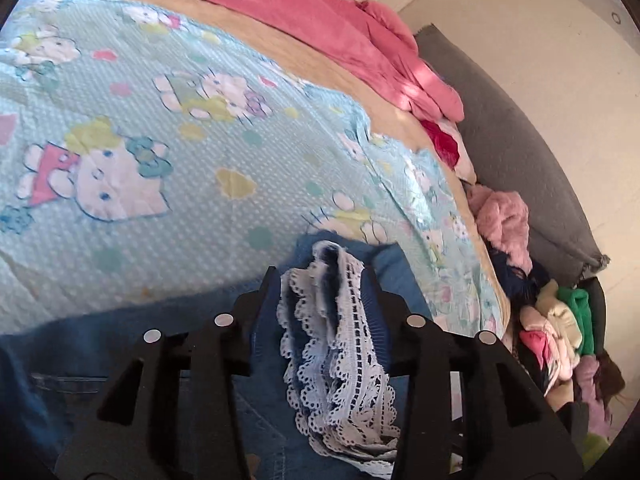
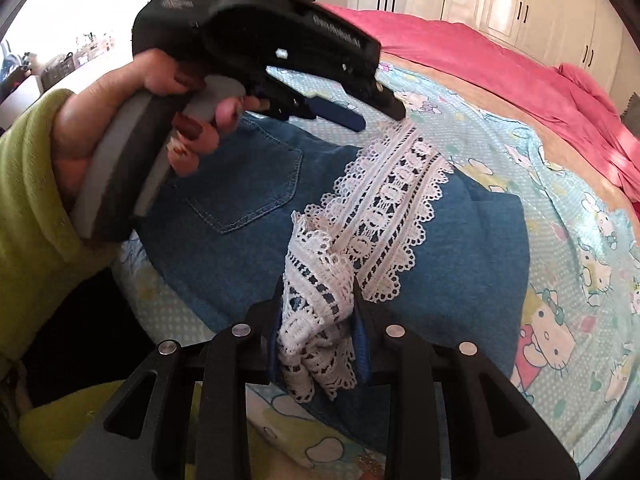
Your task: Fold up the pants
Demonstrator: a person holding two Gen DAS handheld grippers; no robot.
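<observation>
Blue denim pants (image 2: 248,216) with a white lace hem (image 2: 384,216) lie folded on the bed, back pocket up. My right gripper (image 2: 318,292) is shut on the near end of the lace hem (image 2: 316,300). My left gripper (image 1: 322,276) is shut on the other end of the lace hem (image 1: 340,340), with denim (image 1: 80,352) below it. In the right wrist view the left gripper (image 2: 380,120) is held in a hand above the pants, its fingertips at the far end of the lace.
The pants rest on a light-blue cartoon-cat sheet (image 1: 140,140). A pink blanket (image 1: 320,20) lies at the far side of the bed. A pile of clothes (image 1: 552,320) and a grey cushion (image 1: 520,152) sit at the bed's right. White wardrobes (image 2: 520,4) stand behind.
</observation>
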